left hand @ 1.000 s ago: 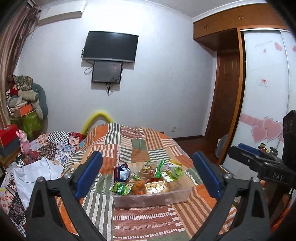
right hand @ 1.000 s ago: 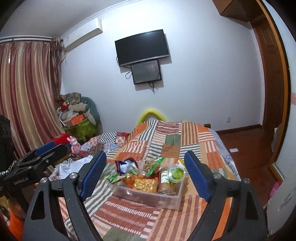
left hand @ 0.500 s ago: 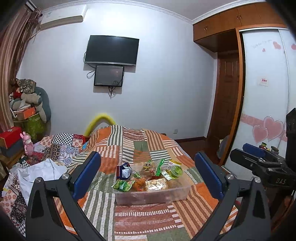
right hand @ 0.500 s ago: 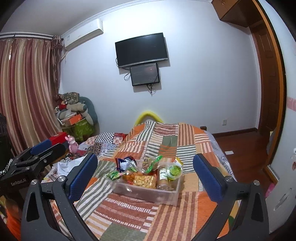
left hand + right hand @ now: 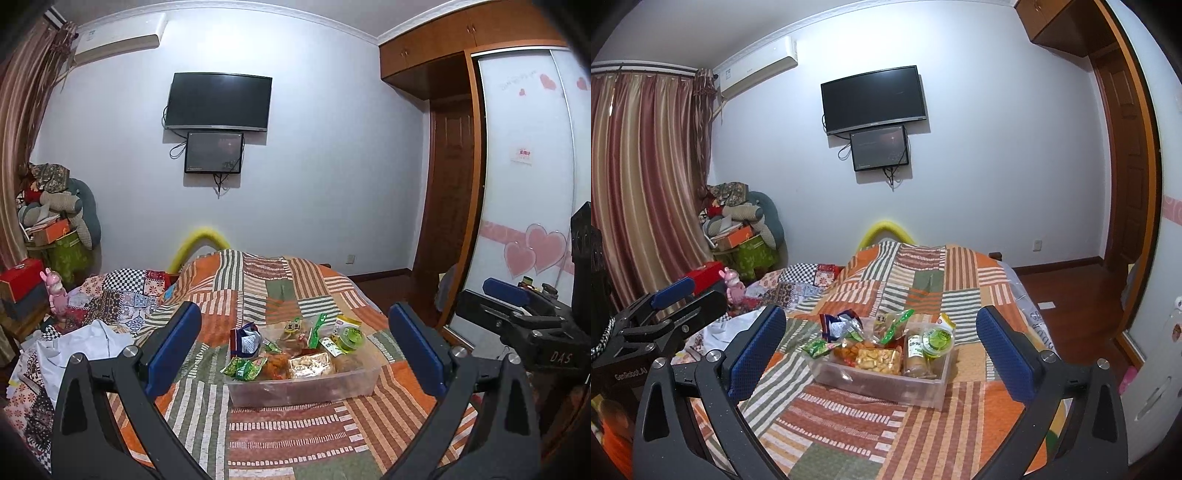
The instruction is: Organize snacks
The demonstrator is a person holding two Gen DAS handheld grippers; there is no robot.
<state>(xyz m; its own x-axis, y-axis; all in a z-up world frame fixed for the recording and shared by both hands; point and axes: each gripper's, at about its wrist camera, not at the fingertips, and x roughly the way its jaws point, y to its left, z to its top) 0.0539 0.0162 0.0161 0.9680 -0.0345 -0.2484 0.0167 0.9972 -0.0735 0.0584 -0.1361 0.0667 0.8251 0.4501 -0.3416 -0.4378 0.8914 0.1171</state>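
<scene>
A clear plastic bin [image 5: 303, 391] full of snack packets sits on the striped bedspread; it also shows in the right wrist view [image 5: 882, 384]. In it are a green-lidded cup [image 5: 351, 336], a packet of yellow crackers [image 5: 879, 360] and a blue bag [image 5: 244, 340]. A small green packet [image 5: 242, 367] hangs at the bin's left rim. My left gripper [image 5: 295, 350] is open and empty, held well back from the bin. My right gripper [image 5: 882, 354] is open and empty, also back from it.
A patchwork bedspread [image 5: 295, 435] covers the bed. Crumpled clothes and a white cloth [image 5: 81, 343] lie on the left. Boxes and cushions [image 5: 55, 229] are piled in the left corner. A wardrobe with heart stickers [image 5: 528, 221] stands at the right.
Both grippers have drawn back and risen, so the bin looks smaller and lower in view. Both stay open and empty.
</scene>
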